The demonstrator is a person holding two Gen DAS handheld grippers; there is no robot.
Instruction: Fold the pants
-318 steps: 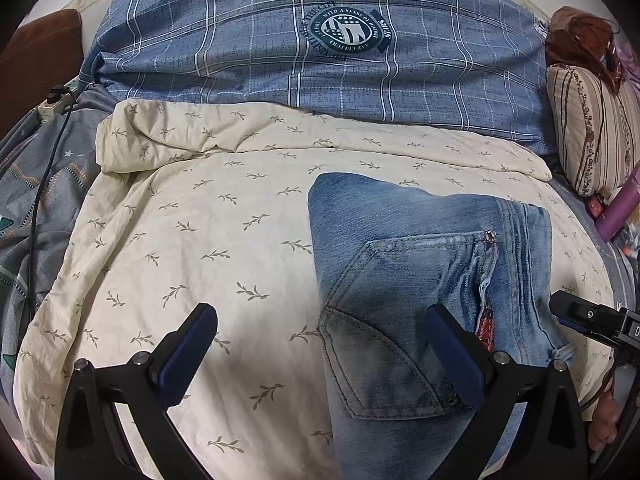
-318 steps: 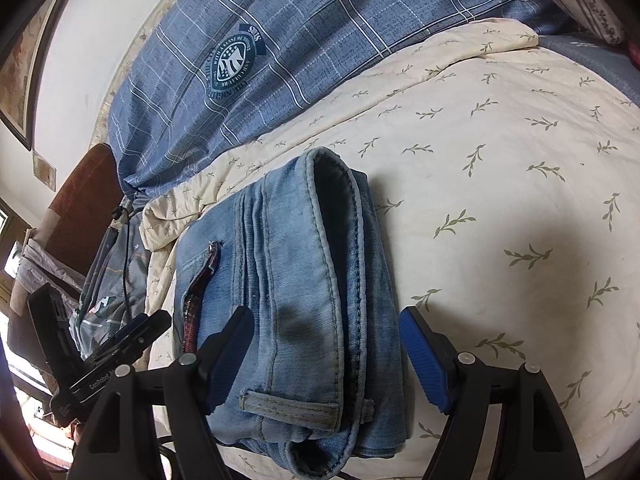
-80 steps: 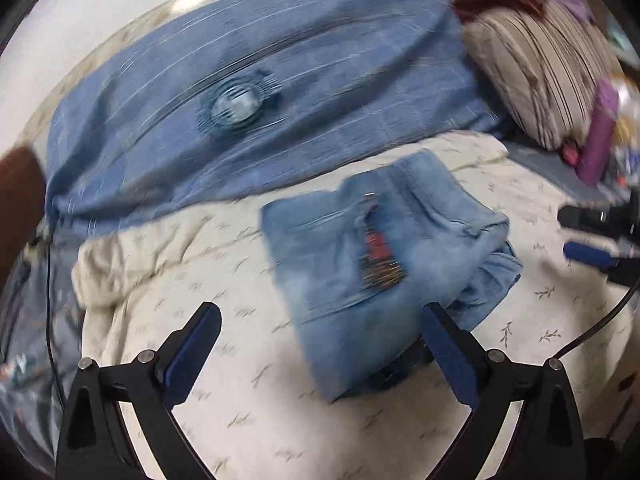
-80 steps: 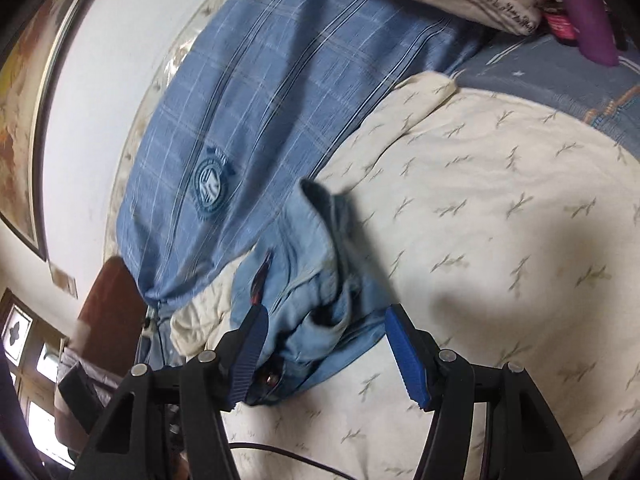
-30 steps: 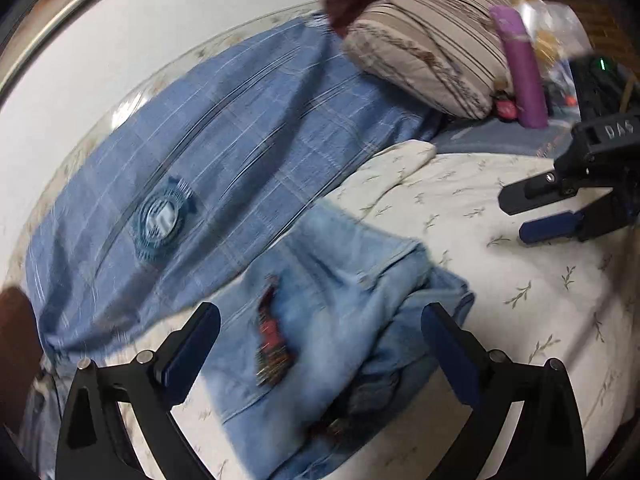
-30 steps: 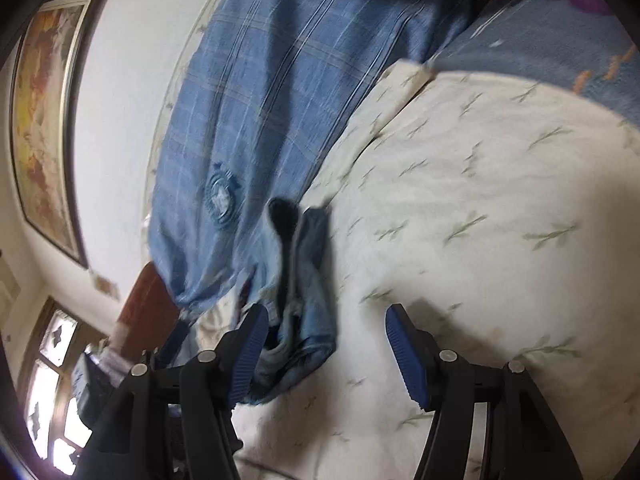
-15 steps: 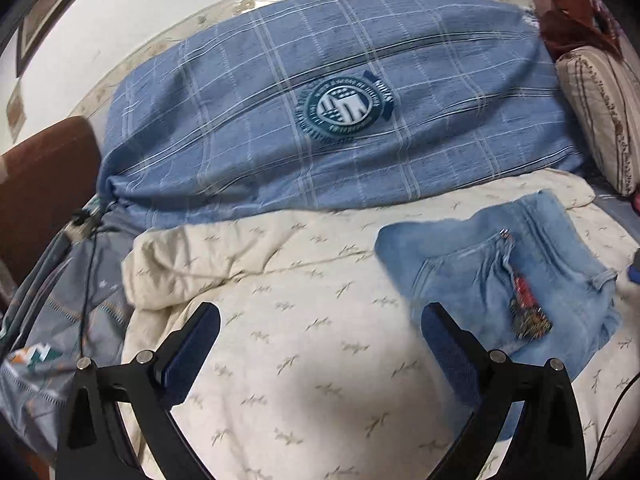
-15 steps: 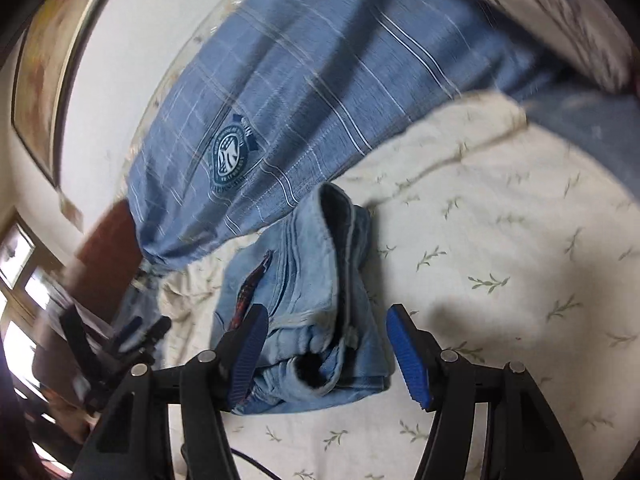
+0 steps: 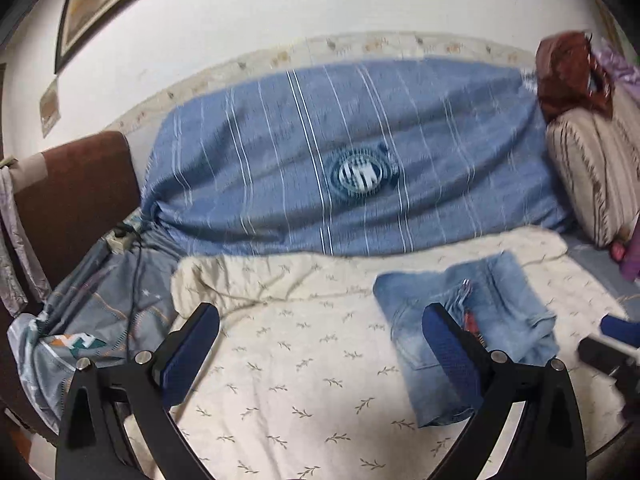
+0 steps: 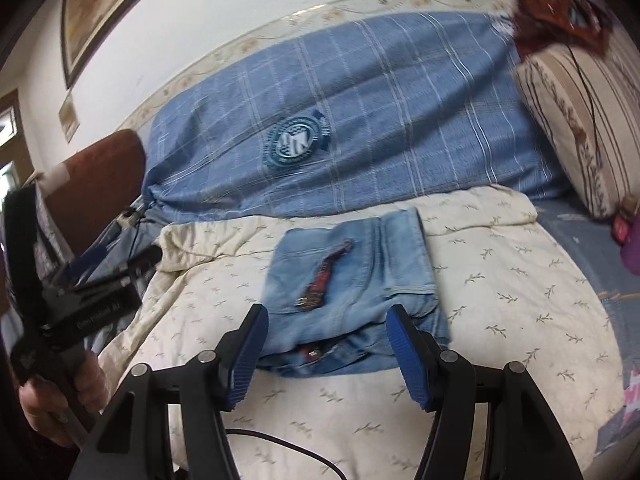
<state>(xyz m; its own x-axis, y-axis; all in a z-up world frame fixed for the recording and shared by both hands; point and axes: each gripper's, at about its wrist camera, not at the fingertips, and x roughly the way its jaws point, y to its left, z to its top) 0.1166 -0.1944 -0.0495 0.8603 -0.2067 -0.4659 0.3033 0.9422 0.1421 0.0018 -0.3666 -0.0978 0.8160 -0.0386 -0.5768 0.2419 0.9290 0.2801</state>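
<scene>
Bed point(image 10: 500, 280) w/ cream quilt: folded jeans point(image 10: 360, 276) lie flat, long axis toward headboard; left tongs point(image 9: 320, 352) and right tongs point(image 10: 326, 354) both wide, empty.

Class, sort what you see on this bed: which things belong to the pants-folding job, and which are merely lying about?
Belongs to the job:
- folded jeans
- left gripper, open
- right gripper, open

Just lying about:
- blue plaid cover
- striped pillow
- leaf-print blanket
- purple bottle
</scene>
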